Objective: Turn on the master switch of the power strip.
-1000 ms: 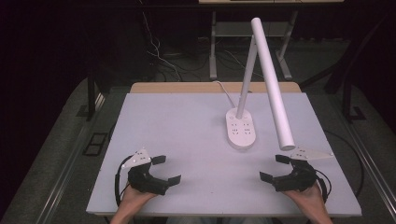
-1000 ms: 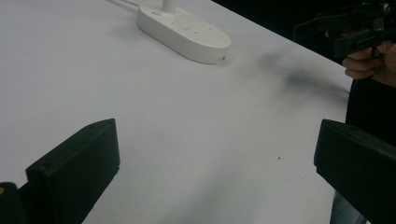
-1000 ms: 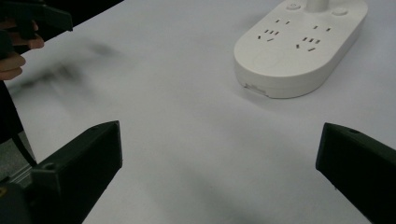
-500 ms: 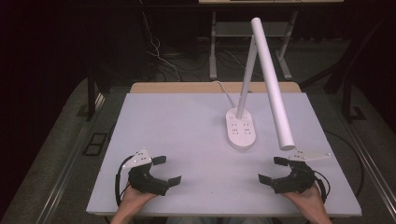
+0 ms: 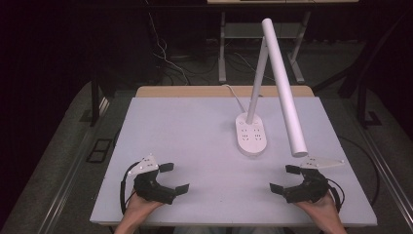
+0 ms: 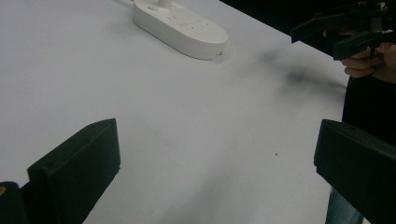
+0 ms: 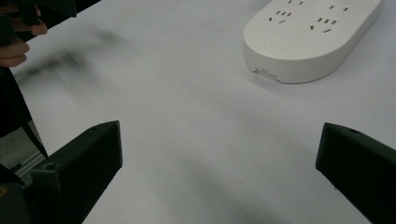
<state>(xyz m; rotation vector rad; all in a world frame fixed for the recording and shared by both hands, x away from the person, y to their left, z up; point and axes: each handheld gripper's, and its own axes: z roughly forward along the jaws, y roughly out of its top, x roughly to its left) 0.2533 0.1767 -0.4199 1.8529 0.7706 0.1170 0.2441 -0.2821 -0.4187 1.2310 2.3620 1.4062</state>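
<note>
Fingers spread wide and empty on both tools: the left gripper [image 5: 174,177] rests near the desk's front left corner, the right gripper [image 5: 286,178] near its front right corner. Beyond them, toward the right of the middle of the pale grey desk [image 5: 190,136], stands the white desk lamp with an oval socket base [image 5: 251,134]. Its long white tubular head [image 5: 284,87] slants down toward the front right edge, its low end hanging just beyond the right gripper, which I judge the nearer of the two.
</note>
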